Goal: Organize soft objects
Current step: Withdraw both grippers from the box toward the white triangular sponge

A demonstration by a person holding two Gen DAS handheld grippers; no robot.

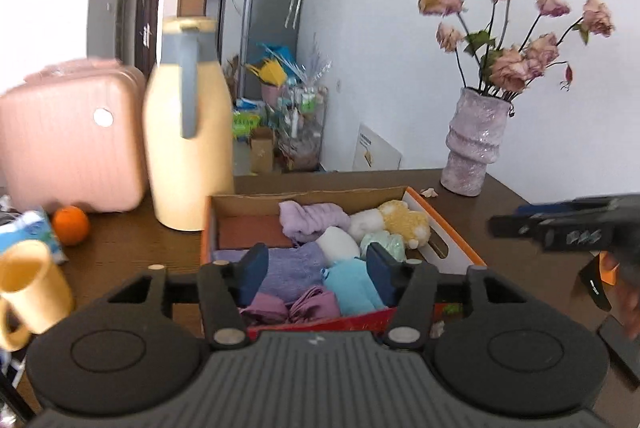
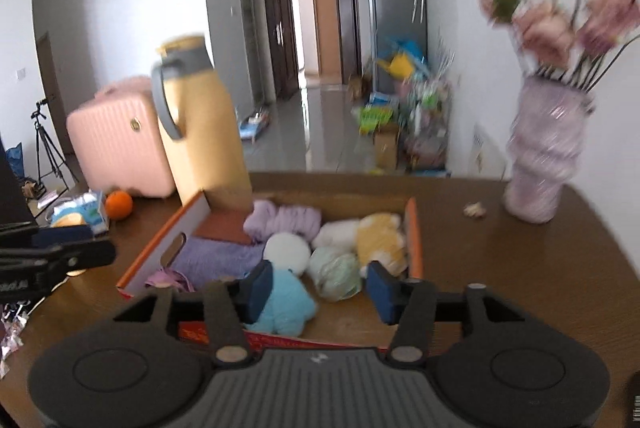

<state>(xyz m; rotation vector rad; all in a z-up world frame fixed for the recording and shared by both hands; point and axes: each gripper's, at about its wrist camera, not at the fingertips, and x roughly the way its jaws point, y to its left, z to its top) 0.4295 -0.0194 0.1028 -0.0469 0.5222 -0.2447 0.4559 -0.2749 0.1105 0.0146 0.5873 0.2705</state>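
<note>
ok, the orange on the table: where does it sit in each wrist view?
Left wrist: orange at far left, on the table in front of the pink suitcase, left of the yellow thermos jug.
Right wrist: orange left of centre, at the pink suitcase's base, left of the box of soft toys.
Shared landmark: the yellow thermos jug, just right of the orange in both.
</note>
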